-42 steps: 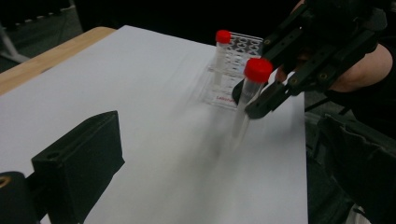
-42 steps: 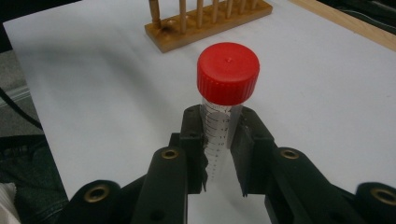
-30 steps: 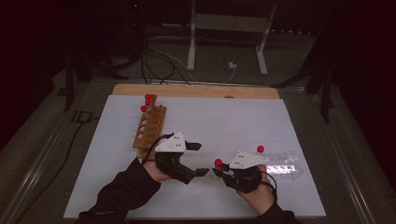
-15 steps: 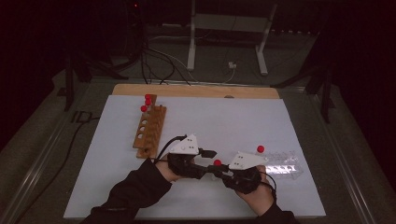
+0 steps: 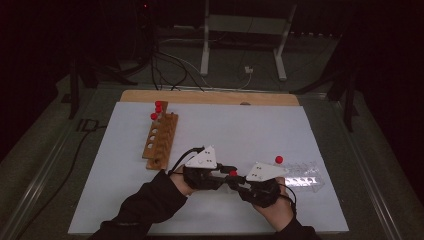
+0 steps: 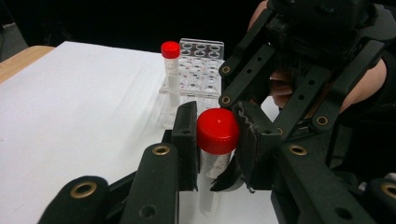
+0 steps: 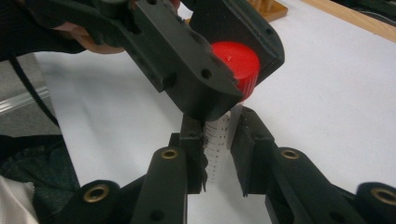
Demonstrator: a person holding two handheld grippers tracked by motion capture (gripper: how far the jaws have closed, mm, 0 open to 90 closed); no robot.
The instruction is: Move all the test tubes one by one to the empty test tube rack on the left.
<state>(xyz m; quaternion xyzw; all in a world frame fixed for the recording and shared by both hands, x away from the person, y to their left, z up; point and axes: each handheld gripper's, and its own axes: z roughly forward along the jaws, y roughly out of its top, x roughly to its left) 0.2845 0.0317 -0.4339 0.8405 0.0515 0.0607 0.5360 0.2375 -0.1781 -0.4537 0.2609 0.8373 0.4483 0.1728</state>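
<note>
Red-capped tube (image 6: pixel 216 140) between left gripper (image 6: pixel 217 140) and right gripper (image 7: pixel 219 149) fingers.

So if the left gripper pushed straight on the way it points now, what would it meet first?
The right gripper, probably. The left gripper, its jaws just closed on the red cap of the tube, faces it closely. The clear rack stands farther back; depth is hard to judge.

Graduation numerals on tube (image 7: pixel 219 140), too small to read.
</note>
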